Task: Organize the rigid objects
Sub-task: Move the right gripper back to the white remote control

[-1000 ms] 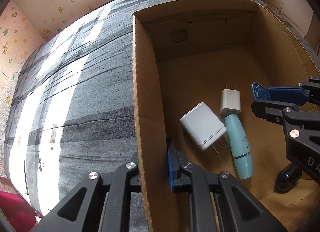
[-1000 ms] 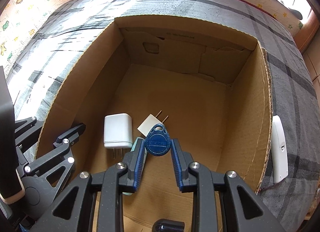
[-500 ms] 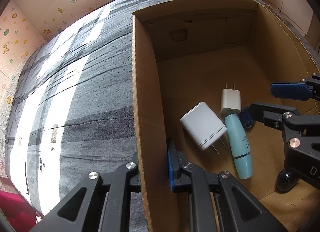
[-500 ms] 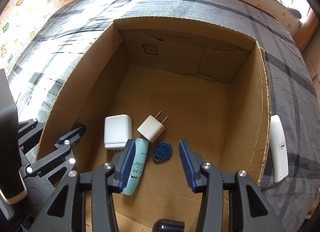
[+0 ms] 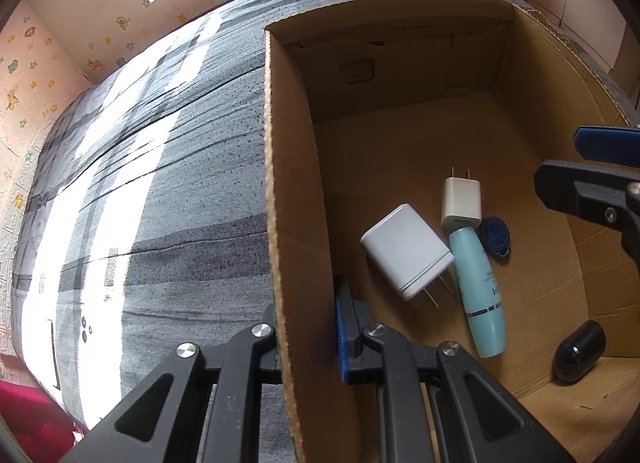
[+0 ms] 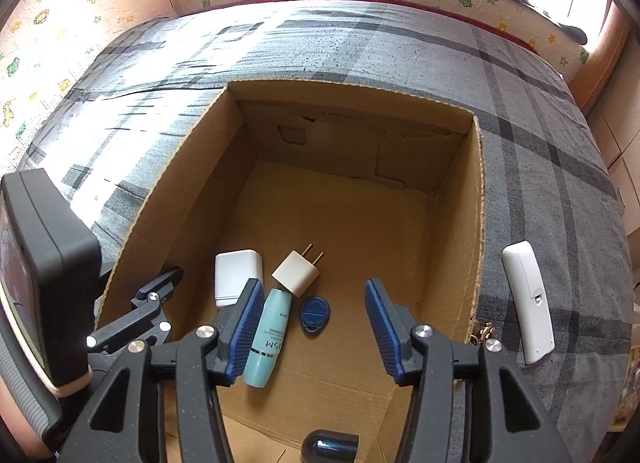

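An open cardboard box stands on a grey plaid cloth. On its floor lie a blue key fob, a large white charger, a small white plug adapter, a teal tube and a dark rounded object. My right gripper is open and empty above the fob. My left gripper is shut on the box's left wall. A white remote lies outside, right of the box.
The plaid cloth stretches around the box. A patterned wall borders it at the back and left. A small metal trinket lies by the box's right wall, near the remote.
My right gripper opened and let go of the blue key fob, which dropped onto the box floor beside the teal tube. The right gripper then rose and pulled back. The left gripper stayed put.
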A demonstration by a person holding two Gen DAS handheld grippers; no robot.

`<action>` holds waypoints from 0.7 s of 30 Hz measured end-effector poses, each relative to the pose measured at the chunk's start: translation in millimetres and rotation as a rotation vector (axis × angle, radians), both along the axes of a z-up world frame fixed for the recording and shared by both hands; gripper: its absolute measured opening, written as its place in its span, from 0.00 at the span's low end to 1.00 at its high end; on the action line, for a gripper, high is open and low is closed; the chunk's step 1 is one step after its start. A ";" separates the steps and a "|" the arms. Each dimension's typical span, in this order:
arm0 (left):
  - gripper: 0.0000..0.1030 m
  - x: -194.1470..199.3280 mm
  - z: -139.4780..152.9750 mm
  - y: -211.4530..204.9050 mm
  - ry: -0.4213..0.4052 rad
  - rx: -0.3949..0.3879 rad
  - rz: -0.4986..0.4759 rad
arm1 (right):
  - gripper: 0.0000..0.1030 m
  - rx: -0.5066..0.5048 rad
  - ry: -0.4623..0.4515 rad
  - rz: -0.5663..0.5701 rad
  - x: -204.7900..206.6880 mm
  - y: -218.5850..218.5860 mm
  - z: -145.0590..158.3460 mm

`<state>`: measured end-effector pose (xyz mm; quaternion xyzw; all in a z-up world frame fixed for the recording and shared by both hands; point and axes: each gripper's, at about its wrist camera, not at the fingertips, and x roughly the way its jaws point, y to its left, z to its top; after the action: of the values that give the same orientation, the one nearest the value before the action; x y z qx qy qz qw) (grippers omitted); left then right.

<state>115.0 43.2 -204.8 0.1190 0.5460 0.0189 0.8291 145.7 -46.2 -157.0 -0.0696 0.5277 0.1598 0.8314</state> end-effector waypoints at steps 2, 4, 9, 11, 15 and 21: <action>0.14 0.0 -0.3 -0.2 0.000 0.002 0.001 | 0.55 -0.001 -0.011 -0.009 -1.5 -3.4 7.5; 0.15 -0.1 -0.4 -0.1 0.000 0.003 0.000 | 0.59 0.002 -0.027 -0.016 -3.5 -6.3 15.0; 0.15 0.4 -0.7 -2.1 0.001 0.012 -0.002 | 0.75 0.021 -0.056 -0.039 -6.8 -18.5 31.5; 0.15 0.4 -0.8 -2.3 0.001 0.013 -0.003 | 0.76 0.024 -0.062 -0.043 -6.0 -23.1 38.1; 0.15 0.1 -0.7 -2.5 0.000 0.013 -0.003 | 0.86 0.029 -0.079 -0.054 -7.6 -32.7 50.0; 0.15 -0.2 -0.8 -1.4 0.001 0.013 -0.004 | 0.96 0.043 -0.098 -0.075 -12.7 -50.5 61.5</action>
<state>114.9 41.7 -205.6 0.1256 0.5459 0.0209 0.8281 133.0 -96.6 -95.5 -0.0398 0.4851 0.1362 0.8629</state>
